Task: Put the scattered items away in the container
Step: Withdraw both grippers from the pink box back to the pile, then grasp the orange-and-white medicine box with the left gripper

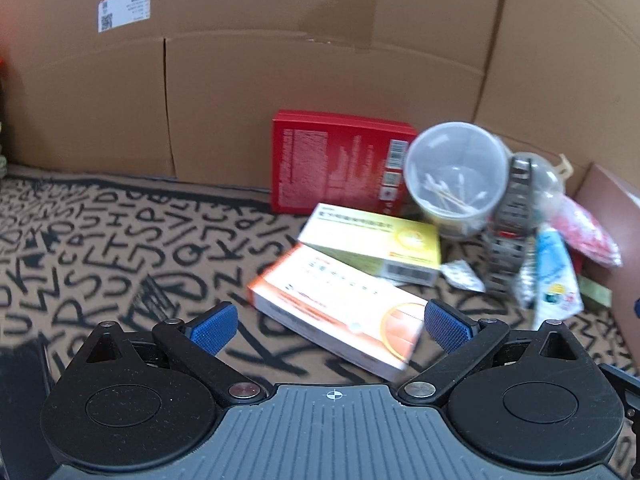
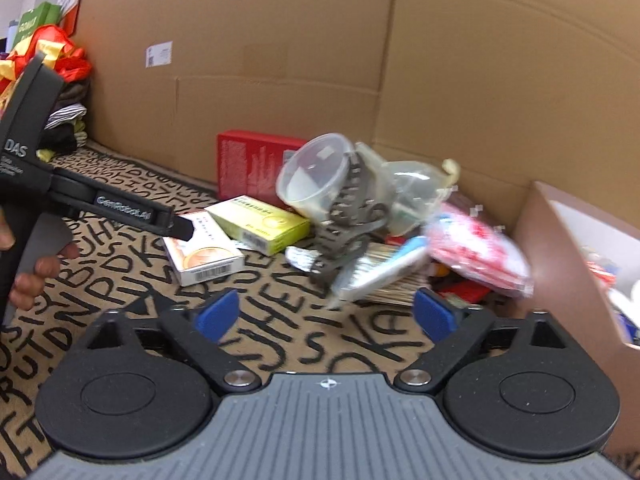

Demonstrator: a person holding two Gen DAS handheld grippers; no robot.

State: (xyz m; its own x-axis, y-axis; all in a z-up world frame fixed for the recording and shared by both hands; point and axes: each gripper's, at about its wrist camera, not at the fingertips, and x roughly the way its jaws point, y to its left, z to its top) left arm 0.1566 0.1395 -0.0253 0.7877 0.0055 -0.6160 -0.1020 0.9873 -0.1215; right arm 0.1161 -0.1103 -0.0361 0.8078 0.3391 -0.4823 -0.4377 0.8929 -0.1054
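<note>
My left gripper [image 1: 330, 322] is open just above the near end of a white and orange medicine box [image 1: 340, 308], jaws on either side and apart from it. A yellow-green box [image 1: 376, 246] leans on it, a red box [image 1: 336, 164] stands behind, and a clear cup of cotton swabs [image 1: 456, 176] lies tipped beside a grey watch band [image 1: 508, 232]. My right gripper [image 2: 328, 316] is open and empty over the mat, short of the pile: a white-blue packet [image 2: 384, 272] and a red-white packet [image 2: 476, 252]. The brown container [image 2: 568, 264] stands at the right with items inside.
A letter-patterned mat [image 1: 100, 248] covers the floor. Tall cardboard walls [image 1: 280, 60] close the back and right. The left gripper body [image 2: 100, 200] and a hand [image 2: 36, 276] cross the left of the right wrist view. Folded clothes and red cloth [image 2: 60, 80] sit far left.
</note>
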